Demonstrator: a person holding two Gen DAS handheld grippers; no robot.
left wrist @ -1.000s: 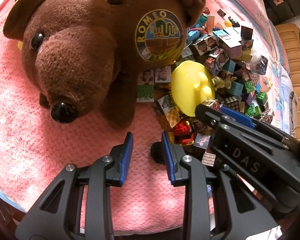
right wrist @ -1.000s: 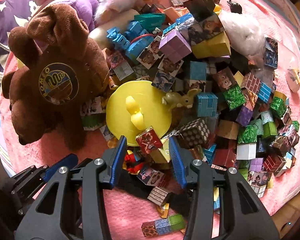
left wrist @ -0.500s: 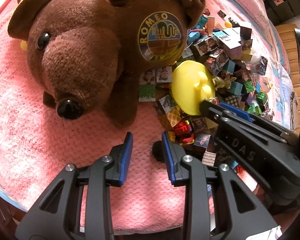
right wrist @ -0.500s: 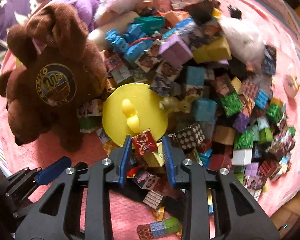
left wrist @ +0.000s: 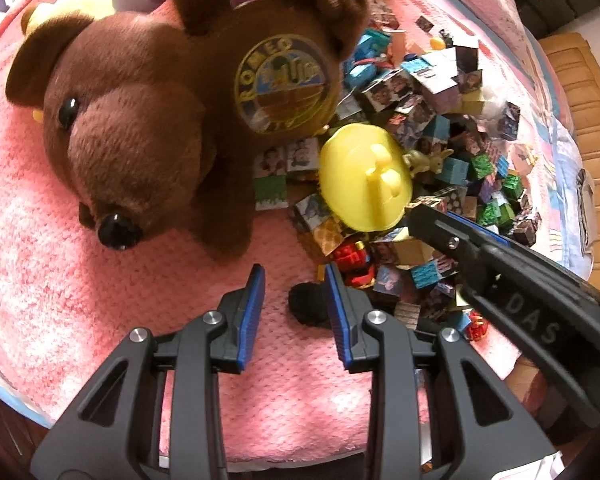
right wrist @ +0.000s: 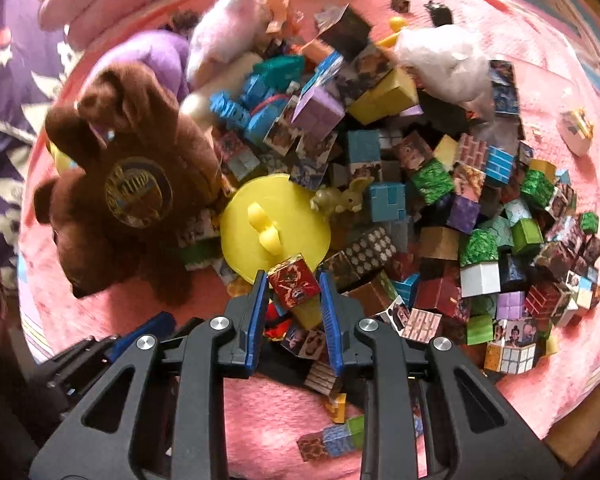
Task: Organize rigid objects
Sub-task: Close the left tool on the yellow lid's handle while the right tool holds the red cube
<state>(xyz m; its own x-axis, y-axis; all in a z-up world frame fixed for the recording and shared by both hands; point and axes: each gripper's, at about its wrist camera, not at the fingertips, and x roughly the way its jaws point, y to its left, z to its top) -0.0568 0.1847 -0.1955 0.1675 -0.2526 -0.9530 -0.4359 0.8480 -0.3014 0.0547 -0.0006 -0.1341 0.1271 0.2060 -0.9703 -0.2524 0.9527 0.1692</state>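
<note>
My right gripper (right wrist: 293, 289) has its blue pads closed against both sides of a red printed cube (right wrist: 294, 284), which sits at the near edge of the block pile (right wrist: 440, 216), just in front of the yellow lid (right wrist: 274, 226). My left gripper (left wrist: 294, 294) hangs with its jaws apart and nothing between them, over the pink blanket (left wrist: 40, 280), a small black object (left wrist: 306, 303) lying on the blanket beneath the gap. A brown plush bear (left wrist: 140, 128) lies just left of the lid.
</note>
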